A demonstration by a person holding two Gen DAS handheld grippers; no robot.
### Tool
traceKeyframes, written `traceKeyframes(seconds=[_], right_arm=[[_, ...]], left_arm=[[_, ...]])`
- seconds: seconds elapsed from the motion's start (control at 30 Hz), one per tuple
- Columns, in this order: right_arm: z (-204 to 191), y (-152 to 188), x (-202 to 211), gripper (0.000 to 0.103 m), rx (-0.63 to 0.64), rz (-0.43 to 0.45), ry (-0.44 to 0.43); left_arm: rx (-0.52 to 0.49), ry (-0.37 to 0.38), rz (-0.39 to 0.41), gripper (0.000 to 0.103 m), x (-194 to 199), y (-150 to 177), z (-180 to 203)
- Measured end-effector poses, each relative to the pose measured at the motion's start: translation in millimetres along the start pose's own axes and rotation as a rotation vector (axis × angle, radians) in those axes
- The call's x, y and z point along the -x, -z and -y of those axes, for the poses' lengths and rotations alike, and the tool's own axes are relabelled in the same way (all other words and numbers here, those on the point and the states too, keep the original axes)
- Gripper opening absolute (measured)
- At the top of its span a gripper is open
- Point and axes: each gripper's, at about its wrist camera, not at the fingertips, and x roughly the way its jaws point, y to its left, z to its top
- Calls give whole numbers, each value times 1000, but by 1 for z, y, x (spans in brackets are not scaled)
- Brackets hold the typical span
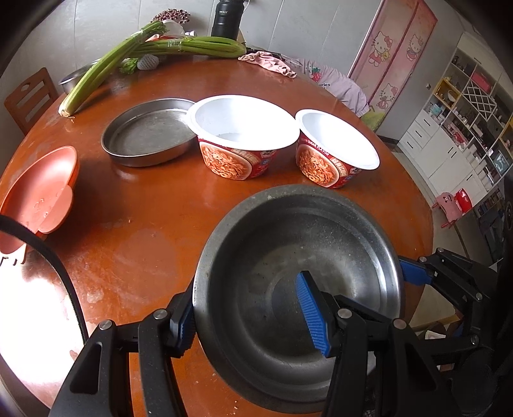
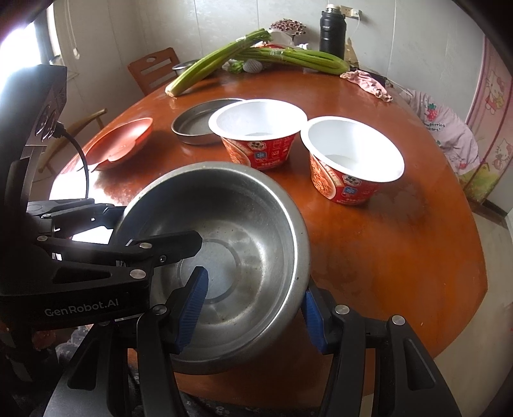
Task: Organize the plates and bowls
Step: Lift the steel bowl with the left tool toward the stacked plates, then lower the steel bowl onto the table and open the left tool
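Note:
A steel bowl [image 1: 298, 288] [image 2: 221, 256] is at the near edge of the round wooden table [image 1: 154, 224], tilted. My left gripper [image 1: 253, 317] straddles its left rim, one finger inside and one outside. My right gripper [image 2: 253, 308] straddles its right rim the same way; it also shows in the left wrist view [image 1: 413, 272]. Both pinch the bowl's wall. Beyond stand two empty red-and-white paper bowls [image 1: 240, 138] [image 1: 333, 147], a flat steel plate [image 1: 147, 131] and an orange plate [image 1: 41, 189].
Celery bunches [image 1: 144, 54], a black flask [image 1: 226, 17], a pink cloth [image 1: 269, 62] and a small steel bowl [image 1: 72, 78] lie at the table's far side. A wooden chair [image 1: 27, 99] stands at the left. Shelves [image 1: 465, 122] stand at the right.

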Motion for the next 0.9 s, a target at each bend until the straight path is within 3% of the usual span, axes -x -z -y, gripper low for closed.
traceKeyframes(seconds=[0.67,0.9], right_arm=[[5,0,-7,60,-14,-24,-19],[11,-2,0,60,-28,4,-5]], left_arm=[[-15,-2,-8,57,-4,-3,2],[0,-6,25,59,4,-3,-2]])
